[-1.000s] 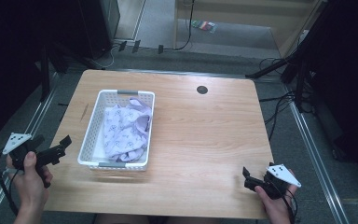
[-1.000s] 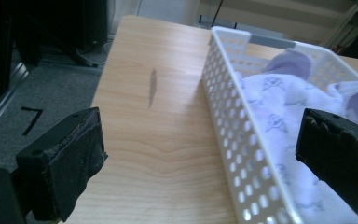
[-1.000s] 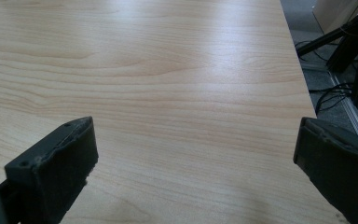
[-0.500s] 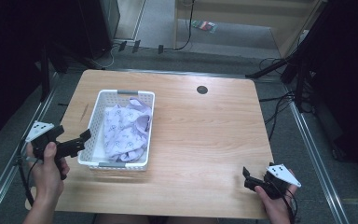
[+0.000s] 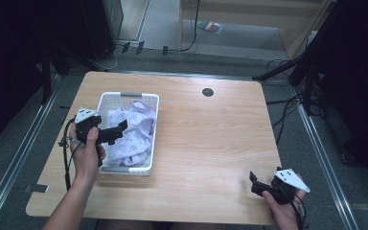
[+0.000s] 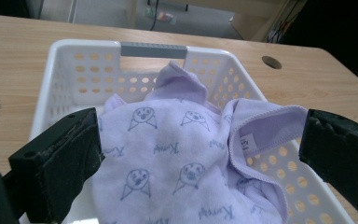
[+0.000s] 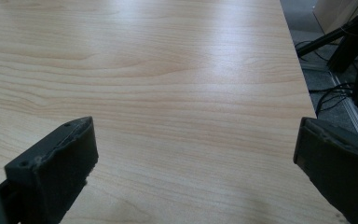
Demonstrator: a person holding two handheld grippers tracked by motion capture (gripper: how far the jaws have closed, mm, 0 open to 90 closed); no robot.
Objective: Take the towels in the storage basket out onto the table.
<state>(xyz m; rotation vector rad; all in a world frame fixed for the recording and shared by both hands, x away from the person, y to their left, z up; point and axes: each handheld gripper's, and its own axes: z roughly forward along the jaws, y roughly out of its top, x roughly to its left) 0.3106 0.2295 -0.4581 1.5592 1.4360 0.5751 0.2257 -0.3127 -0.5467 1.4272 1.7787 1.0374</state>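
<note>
Above lilac cloth (image 6: 177, 163), left gripper (image 6: 200, 154) agape.

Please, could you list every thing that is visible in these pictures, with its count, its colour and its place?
Perforated plastic basket: one, white with a grey handle, on the left part of the table.
Printed cloth garment: one, pale purple with small face prints, lying inside the basket.
Wooden table: one, light brown, centre of the high view.
Round cable hole: one, dark, at the far side of the table.
Left gripper: one, black, open over the garment in the basket.
Right gripper: one, black, open, at the near right corner of the table.
</note>
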